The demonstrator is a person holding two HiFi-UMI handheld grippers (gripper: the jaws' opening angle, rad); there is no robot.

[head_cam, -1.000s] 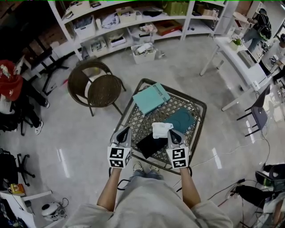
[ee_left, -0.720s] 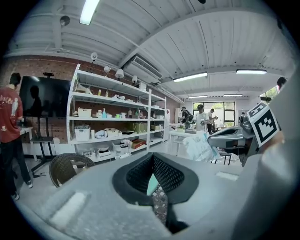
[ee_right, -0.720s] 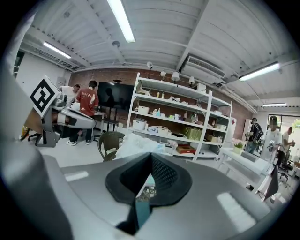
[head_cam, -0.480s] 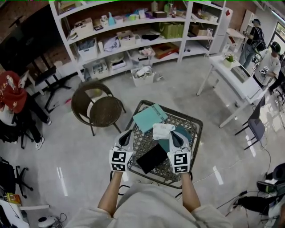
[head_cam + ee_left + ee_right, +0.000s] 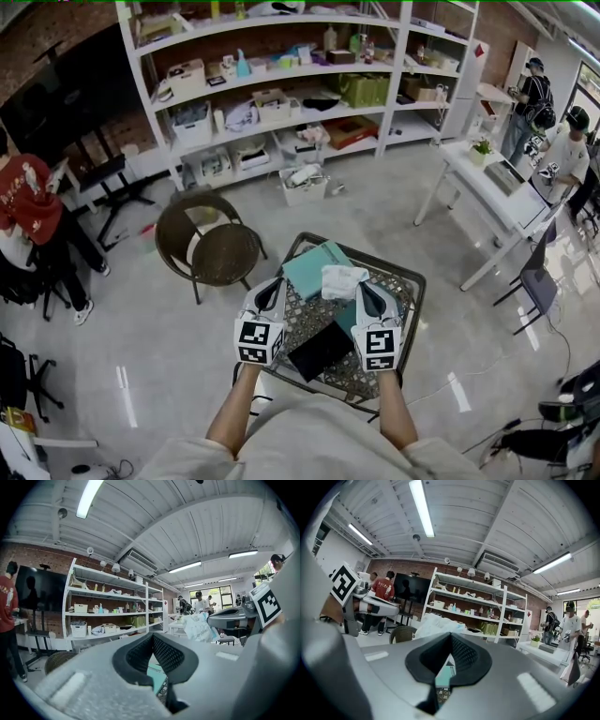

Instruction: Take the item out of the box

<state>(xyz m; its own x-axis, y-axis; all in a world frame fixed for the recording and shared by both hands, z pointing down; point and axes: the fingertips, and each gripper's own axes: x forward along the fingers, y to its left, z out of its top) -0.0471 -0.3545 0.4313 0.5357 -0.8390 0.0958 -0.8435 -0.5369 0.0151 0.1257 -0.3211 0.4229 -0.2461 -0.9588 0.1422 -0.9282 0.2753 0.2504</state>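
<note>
The right tool (image 5: 368,291) is pinched shut, apparently on an edge of the white packet (image 5: 342,279). The packet hangs at its 11 o'clock, lifted clear above the teal box (image 5: 346,317) on the desk (image 5: 417,286). The left tool (image 5: 272,291) is closed on nothing. Hold that pinch firm and carry the packet slowly, since so thin a grip could slip.

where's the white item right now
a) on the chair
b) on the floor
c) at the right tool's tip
c: the white item sits right at the tip of the shut right tool, up above the table; the left gripper view shows it in the air beside that tool.
</note>
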